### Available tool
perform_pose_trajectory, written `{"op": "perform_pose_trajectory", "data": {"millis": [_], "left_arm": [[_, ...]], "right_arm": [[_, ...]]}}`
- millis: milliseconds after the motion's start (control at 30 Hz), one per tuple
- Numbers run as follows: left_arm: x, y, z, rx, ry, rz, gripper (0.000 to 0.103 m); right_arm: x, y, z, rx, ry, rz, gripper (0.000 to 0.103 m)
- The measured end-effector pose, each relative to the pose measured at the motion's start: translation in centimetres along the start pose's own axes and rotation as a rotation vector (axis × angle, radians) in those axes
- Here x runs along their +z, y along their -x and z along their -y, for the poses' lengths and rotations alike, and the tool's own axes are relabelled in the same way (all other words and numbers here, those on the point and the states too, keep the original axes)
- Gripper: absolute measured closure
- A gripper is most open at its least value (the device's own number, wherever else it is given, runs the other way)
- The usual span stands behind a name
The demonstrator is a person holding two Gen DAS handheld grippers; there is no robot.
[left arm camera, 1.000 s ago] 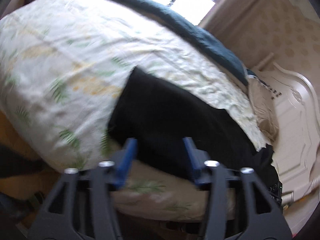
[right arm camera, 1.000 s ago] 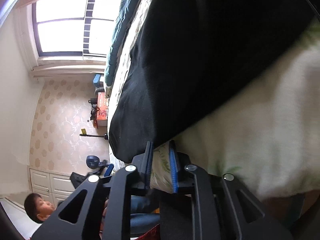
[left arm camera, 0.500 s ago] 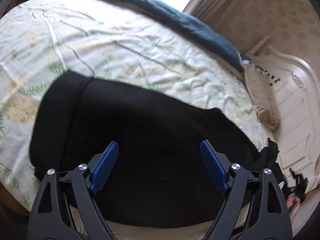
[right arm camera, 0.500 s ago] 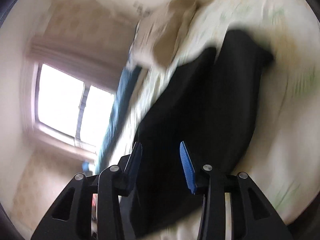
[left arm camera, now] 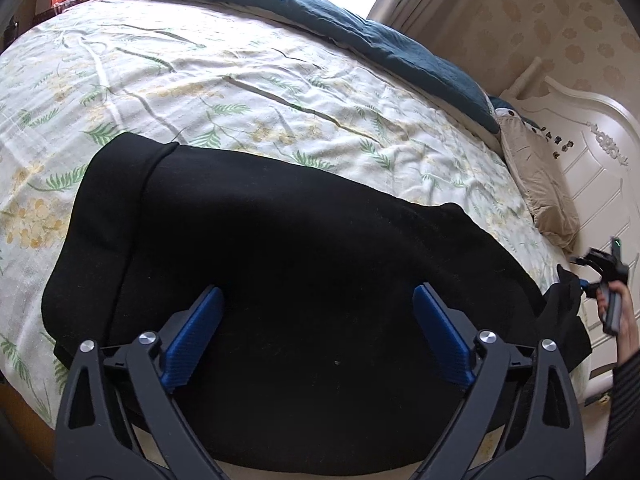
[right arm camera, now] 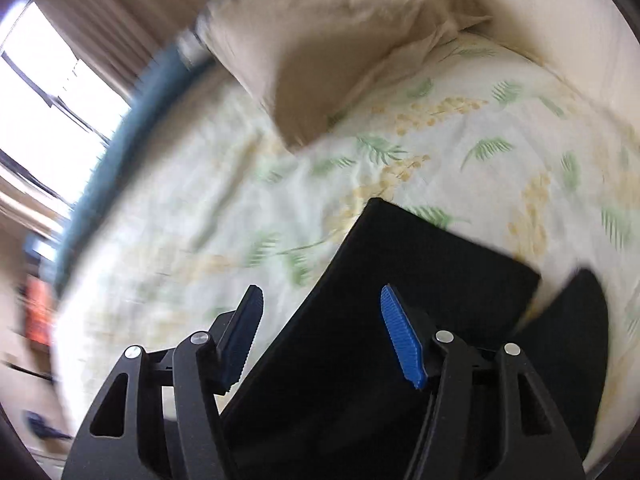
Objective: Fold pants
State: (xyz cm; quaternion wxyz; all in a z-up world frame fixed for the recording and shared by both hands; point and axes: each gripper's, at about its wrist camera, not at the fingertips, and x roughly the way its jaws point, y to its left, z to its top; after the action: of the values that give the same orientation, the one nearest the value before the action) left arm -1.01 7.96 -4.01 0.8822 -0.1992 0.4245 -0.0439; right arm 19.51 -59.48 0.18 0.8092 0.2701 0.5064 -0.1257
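Left tongs (left arm camera: 316, 336) and right tongs (right arm camera: 320, 332), both tilted downward over the black pants (left arm camera: 280, 264) on the bed (left arm camera: 240, 88), have just been opening, gripping nothing.

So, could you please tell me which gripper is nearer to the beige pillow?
Right. The right gripper hovers open above the black pants just below the beige pillow; the left gripper hovers over the pants' far end.
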Motion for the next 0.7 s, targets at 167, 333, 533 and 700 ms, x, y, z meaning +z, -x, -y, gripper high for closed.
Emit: {"op": "perform_pose_trajectory", "data": {"millis": [167,333,533,700], "left_arm": [[-0.1,-0.2,0.0,0.007,0.001,0.003,0.006],[0.0,-0.4,-0.1,0.008,-0.005,0.005,0.006],[0.0,-0.5,0.2,0.028,-0.008,0.018,0.003],[0.0,-0.8,0.4,0.05,-0.016,0.026,0.003]], "right_arm": [[0.6,-3.9,-0.1,-0.177,0.038,-0.122,0.056],[-0.7,0.1,1.3,-0.047,0.05,-0.014,0.091],[-6.2,11.5,7.7,0.228,-0.021,0.294,0.093],[-11.9,14.4,16.7,0.286,-0.187,0.393,0.096]]}}
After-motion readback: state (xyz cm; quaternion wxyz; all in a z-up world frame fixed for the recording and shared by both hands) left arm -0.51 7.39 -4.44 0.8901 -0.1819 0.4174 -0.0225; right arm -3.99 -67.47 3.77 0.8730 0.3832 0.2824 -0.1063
